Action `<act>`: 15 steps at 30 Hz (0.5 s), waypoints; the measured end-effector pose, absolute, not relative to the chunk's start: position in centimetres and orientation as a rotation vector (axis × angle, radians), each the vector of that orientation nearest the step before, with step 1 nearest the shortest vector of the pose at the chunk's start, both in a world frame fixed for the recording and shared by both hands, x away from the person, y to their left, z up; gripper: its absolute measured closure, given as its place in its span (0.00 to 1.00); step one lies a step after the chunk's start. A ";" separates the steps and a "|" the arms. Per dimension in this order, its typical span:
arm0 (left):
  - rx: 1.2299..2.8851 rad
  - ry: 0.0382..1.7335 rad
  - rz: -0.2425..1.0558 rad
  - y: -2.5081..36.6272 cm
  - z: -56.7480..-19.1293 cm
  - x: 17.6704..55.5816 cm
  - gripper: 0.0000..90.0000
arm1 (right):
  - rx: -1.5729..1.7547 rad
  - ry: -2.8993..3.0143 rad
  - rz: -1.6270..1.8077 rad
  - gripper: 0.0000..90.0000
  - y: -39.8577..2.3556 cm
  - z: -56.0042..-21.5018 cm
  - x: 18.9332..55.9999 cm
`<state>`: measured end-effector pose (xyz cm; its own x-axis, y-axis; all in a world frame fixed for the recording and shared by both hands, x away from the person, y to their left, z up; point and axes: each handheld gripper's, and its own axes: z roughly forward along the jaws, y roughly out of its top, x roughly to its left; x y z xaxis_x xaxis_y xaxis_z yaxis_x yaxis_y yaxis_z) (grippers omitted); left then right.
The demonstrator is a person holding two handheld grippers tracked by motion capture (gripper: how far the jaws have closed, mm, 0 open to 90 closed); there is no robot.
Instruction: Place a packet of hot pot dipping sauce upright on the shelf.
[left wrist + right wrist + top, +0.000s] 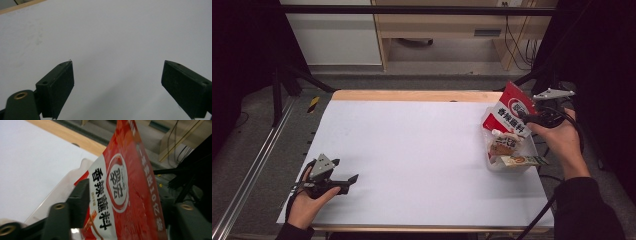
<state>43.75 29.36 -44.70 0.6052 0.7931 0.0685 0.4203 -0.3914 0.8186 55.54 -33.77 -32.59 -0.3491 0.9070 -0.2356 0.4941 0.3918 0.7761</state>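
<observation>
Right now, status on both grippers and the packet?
Left gripper open, low over the table. Right gripper shut on red packet, lifted above the bin. Nothing in the way.

Beyond my white-topped desk (pixel 412 150) I see grey floor (pixel 422 80), a pale wooden cabinet (pixel 437 25), dangling cables (pixel 517 45) and dark curtains (pixel 242 50).

On the red packet (pixel 125 195) you can read black characters "香辣蘸料", and "10亿" along its right edge.

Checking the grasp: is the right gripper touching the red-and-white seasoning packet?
Touching. In the right gripper view, the right gripper clamps the red-and-white seasoning packet between both jaws.
</observation>
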 end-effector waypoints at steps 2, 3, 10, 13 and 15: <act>2.028 0.953 0.592 29.3 -44.7 43.7 0.12 | 1.203 1.961 0.809 0.31 -33.4 -32.3 55.5; 2.030 0.950 0.595 29.3 -44.7 43.7 0.13 | 1.212 1.957 0.828 0.27 -33.3 -32.1 55.6; 2.033 0.951 0.598 29.3 -44.7 43.7 0.13 | 1.235 1.891 0.834 0.15 -32.7 -30.7 55.6; 2.035 0.955 0.593 29.4 -44.7 43.8 0.12 | 1.222 1.893 0.844 0.11 -32.1 -29.8 55.4; 2.035 0.955 0.590 29.4 -44.7 43.8 0.12 | 1.198 1.885 0.862 0.11 -31.2 -28.9 55.0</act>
